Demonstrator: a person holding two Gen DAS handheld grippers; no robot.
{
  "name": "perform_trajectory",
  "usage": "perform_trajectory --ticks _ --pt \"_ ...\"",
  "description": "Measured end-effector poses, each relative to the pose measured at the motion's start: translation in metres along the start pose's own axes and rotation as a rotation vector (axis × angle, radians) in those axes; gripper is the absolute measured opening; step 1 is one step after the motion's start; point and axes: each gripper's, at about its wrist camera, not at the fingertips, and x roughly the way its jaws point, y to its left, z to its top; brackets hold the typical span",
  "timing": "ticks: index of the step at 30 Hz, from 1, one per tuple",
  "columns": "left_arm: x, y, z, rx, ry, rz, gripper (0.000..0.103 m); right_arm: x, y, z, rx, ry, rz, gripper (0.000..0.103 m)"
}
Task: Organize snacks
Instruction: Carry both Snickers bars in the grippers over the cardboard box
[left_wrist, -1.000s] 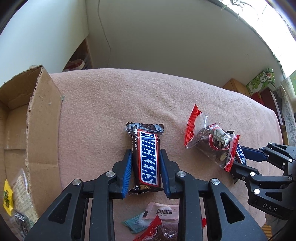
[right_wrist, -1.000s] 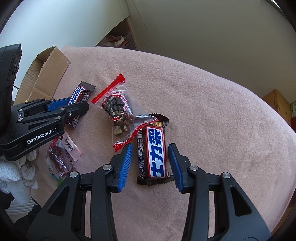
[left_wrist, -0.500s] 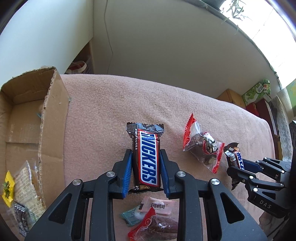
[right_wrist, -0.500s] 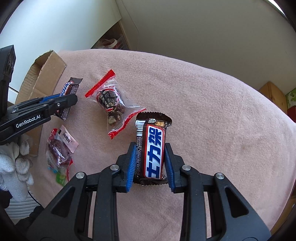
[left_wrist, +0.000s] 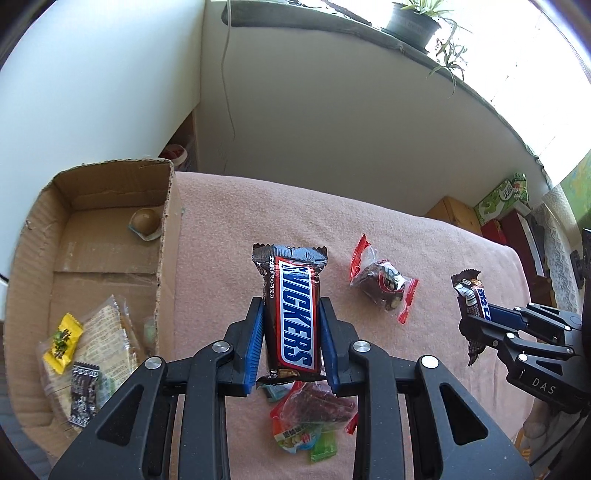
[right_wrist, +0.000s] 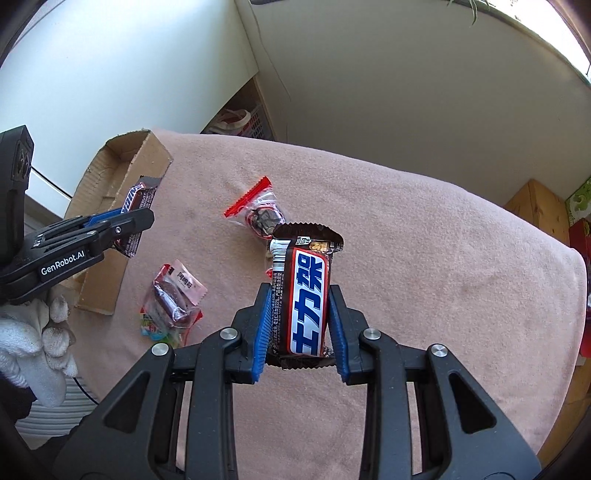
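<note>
Snickers bar (left_wrist: 291, 314) pinched lengthwise in left gripper (left_wrist: 291, 347), clear of pink blanket (left_wrist: 229, 236), likely bound for cardboard box (left_wrist: 166, 236) at left; right gripper (right_wrist: 300, 325) clamps second bar (right_wrist: 303, 295) by long sides for steady carrying; loose packets (left_wrist: 310, 424) remain on blanket

Both matte black plastic grippers, left (left_wrist: 291, 341) and right (right_wrist: 300, 326), carry ribbed blue fingers (left_wrist: 254, 345) and round silver screws. White lettering marks their sides. A white knitted glove (right_wrist: 35, 349), seemingly smudged, covers one hand.
</note>
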Motion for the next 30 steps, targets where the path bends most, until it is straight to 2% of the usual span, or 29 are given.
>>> perform_trajectory --ticks 6,13,30 --pt "-0.019 0.008 -0.005 -0.026 -0.029 0.006 0.027 -0.012 0.03 0.013 -0.052 -0.036 0.035 0.03" --pt "-0.039 0.022 -0.019 -0.065 -0.072 0.026 0.027 -0.014 0.084 0.032 -0.129 -0.067 0.071 0.03" --pt "-0.062 0.104 -0.041 -0.208 -0.105 0.095 0.027 0.017 0.191 0.069 -0.286 -0.044 0.141 0.03"
